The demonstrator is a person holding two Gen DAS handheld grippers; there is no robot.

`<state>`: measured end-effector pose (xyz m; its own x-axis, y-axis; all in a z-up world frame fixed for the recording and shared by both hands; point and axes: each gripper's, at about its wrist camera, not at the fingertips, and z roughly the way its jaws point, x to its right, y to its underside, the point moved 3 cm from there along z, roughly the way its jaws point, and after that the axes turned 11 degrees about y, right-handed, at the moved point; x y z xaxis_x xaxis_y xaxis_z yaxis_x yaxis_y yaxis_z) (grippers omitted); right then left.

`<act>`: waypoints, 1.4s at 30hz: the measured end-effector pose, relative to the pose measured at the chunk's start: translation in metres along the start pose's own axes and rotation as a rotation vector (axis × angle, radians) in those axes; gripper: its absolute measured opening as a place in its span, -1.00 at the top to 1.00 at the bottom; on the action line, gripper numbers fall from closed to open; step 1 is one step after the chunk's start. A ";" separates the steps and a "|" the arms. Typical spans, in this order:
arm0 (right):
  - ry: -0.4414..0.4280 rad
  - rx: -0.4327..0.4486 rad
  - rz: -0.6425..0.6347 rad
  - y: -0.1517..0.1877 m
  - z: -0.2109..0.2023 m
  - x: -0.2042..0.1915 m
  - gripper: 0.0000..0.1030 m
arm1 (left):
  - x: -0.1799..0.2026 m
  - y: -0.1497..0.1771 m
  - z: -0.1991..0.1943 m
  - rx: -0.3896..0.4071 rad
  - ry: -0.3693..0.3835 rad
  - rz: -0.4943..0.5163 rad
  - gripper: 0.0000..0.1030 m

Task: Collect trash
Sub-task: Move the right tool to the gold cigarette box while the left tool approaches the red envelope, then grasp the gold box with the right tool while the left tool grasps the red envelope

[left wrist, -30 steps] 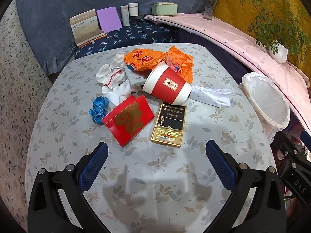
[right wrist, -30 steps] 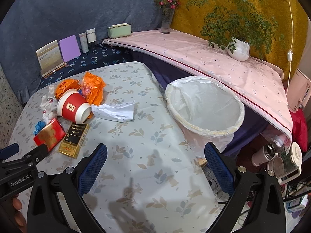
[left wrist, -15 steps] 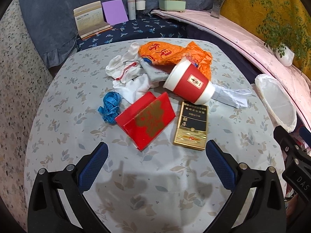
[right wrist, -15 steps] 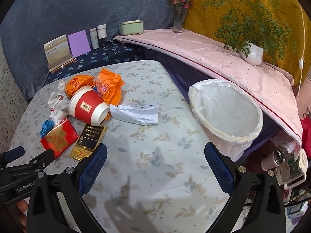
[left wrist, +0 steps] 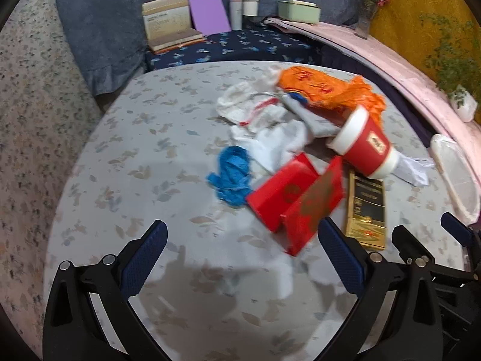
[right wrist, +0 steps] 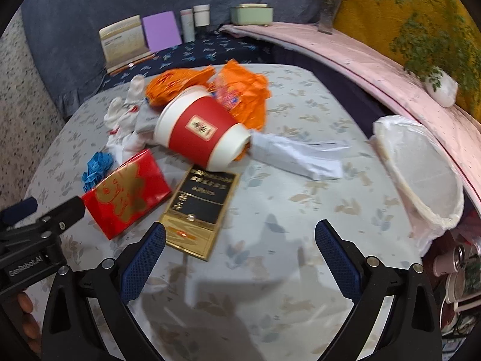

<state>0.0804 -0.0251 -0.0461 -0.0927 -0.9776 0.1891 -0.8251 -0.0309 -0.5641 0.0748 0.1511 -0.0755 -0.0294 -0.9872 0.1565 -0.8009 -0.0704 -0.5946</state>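
Note:
A pile of trash lies on the floral table: a red and white paper cup [right wrist: 200, 131] on its side, a red box [right wrist: 127, 191], a gold and black box [right wrist: 200, 210], an orange plastic bag [right wrist: 240, 90], crumpled white paper [right wrist: 297, 156], white cloth [left wrist: 264, 129] and a blue tangle [left wrist: 231, 176]. A white-lined bin [right wrist: 421, 177] stands off the table's right edge. My left gripper [left wrist: 242, 258] is open just short of the red box [left wrist: 296, 201]. My right gripper [right wrist: 240, 258] is open, near the gold box's front end.
Behind the table a dark blue shelf holds a book [right wrist: 123, 42], a purple pad [right wrist: 160, 30], two jars [right wrist: 195, 21] and a green box [right wrist: 252, 15]. A pink-covered ledge [right wrist: 360, 57] with a vase and a potted plant [right wrist: 436, 57] runs along the right.
Both grippers have moved forward and closer to the trash pile. The right gripper has swung left, away from the bin. Both stay open.

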 end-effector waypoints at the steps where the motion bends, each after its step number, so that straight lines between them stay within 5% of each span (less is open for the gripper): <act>1: -0.006 -0.009 -0.011 -0.001 0.004 -0.006 -0.80 | -0.004 -0.001 0.001 -0.001 0.003 0.003 -0.86; 14: -0.013 -0.072 -0.057 -0.008 0.042 -0.049 -0.54 | -0.033 -0.004 0.012 -0.017 0.007 -0.059 -0.86; 20: -0.031 -0.094 -0.065 -0.002 0.046 -0.045 -0.26 | -0.022 -0.005 0.018 -0.021 0.053 -0.028 -0.86; 35: 0.007 -0.084 0.003 0.016 0.021 0.013 -0.09 | 0.038 -0.002 0.019 -0.062 0.242 0.085 -0.86; 42: 0.023 -0.081 0.057 0.019 0.013 0.036 -0.09 | 0.051 0.002 0.042 -0.091 0.207 0.098 -0.86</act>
<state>0.0687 -0.0639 -0.0608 -0.1527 -0.9722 0.1775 -0.8605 0.0425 -0.5077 0.0968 0.0950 -0.1016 -0.2239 -0.9378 0.2652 -0.8385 0.0466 -0.5429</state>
